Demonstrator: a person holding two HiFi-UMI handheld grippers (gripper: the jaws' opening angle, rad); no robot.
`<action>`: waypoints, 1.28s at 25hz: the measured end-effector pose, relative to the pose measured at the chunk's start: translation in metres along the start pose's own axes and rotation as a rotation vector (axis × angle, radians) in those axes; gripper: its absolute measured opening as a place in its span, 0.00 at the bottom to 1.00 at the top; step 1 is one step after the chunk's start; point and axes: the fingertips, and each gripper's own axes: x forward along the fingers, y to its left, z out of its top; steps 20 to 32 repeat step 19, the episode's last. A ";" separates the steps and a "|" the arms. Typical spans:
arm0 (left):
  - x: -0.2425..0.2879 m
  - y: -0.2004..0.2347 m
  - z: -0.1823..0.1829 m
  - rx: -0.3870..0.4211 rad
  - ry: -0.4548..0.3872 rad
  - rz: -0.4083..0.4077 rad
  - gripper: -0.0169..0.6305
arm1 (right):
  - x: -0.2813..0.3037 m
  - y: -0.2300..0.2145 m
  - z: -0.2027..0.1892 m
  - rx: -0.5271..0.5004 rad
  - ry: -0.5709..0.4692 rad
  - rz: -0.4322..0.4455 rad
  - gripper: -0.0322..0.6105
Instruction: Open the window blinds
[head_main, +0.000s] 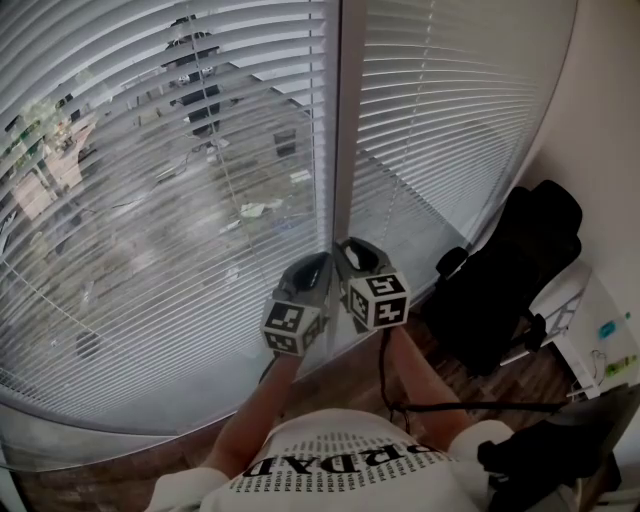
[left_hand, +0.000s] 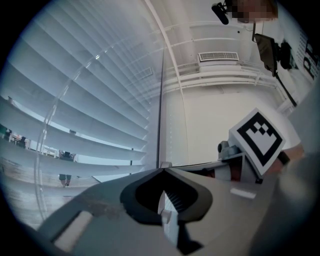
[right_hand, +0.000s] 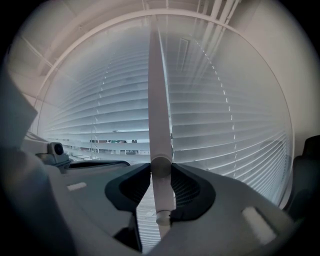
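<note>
Two white slatted blinds cover the window. On the left blind (head_main: 150, 180) the slats stand partly tilted and the street shows through; the right blind (head_main: 450, 110) looks closed. Both grippers are held side by side at the white post (head_main: 340, 120) between them. My right gripper (right_hand: 161, 167) is shut on the white tilt wand (right_hand: 158, 110), which runs upright through its jaws. My left gripper (left_hand: 163, 167) has its tips together on a thin dark cord (left_hand: 160, 100) that rises from them. A white piece (left_hand: 167, 215) hangs in the hollow below. In the head view the left gripper (head_main: 318, 264) sits just left of the right gripper (head_main: 346, 246).
A black chair (head_main: 520, 280) stands against the wall at the right, with a white desk edge (head_main: 585, 315) beyond it. A dark cable (head_main: 470, 405) lies on the wooden floor. The left gripper view shows a ceiling vent (left_hand: 218, 56).
</note>
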 end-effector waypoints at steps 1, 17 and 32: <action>0.000 0.000 -0.001 0.001 0.001 0.000 0.01 | 0.000 0.000 -0.001 0.001 -0.001 0.000 0.26; -0.004 -0.002 -0.003 -0.002 -0.009 0.000 0.01 | -0.003 0.002 -0.003 0.000 -0.003 0.003 0.26; -0.006 -0.003 -0.003 -0.003 -0.011 0.002 0.01 | -0.005 0.003 -0.004 -0.004 -0.002 0.004 0.26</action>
